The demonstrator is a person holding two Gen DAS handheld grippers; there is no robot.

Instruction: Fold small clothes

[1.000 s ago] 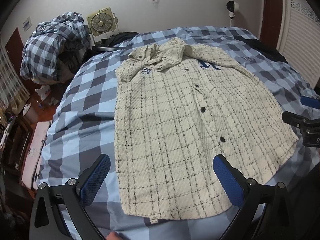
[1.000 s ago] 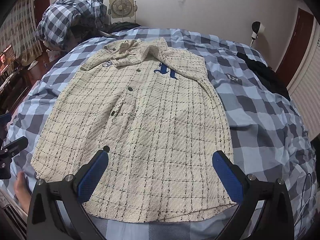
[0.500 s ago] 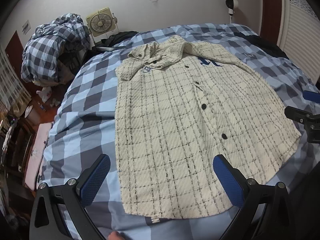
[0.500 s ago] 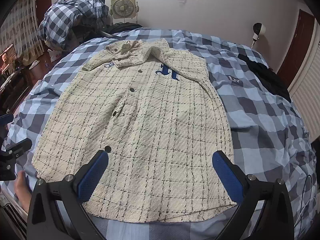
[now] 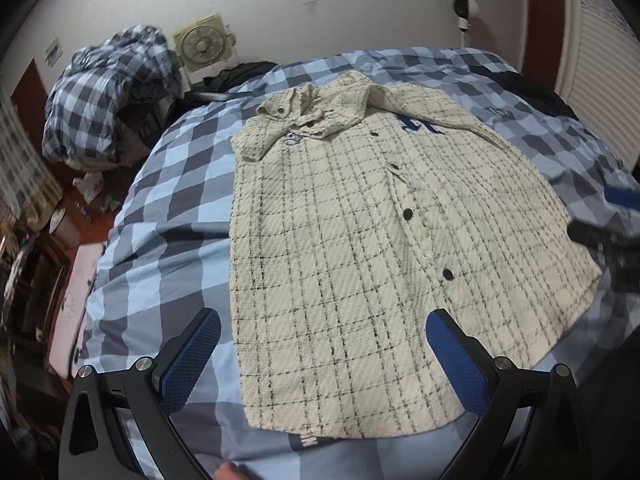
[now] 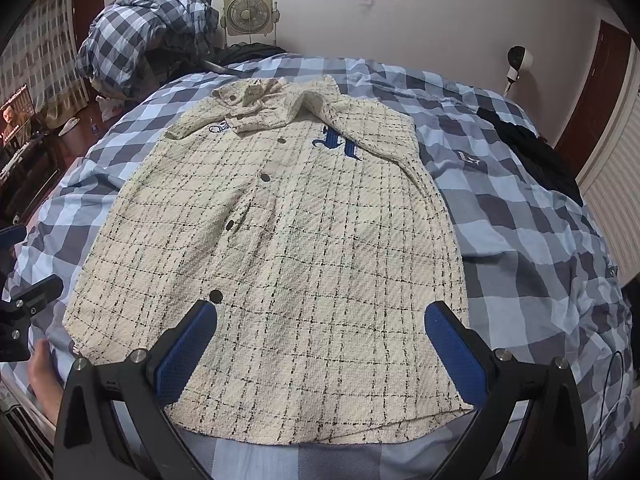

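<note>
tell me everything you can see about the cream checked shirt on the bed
The cream shirt has thin black check lines on a textured, tweed-like weave, dark buttons down a closed front, a rumpled collar and blue chest lettering. It lies flat, face up, hem nearest the cameras, on the blue checked bedcover. Neither open gripper touches it.

Nubbly woven cloth shirt [image 5: 360,248] (glossy buttons [image 5: 407,213]) on smooth cotton-like bedcover [image 5: 168,208]
</note>
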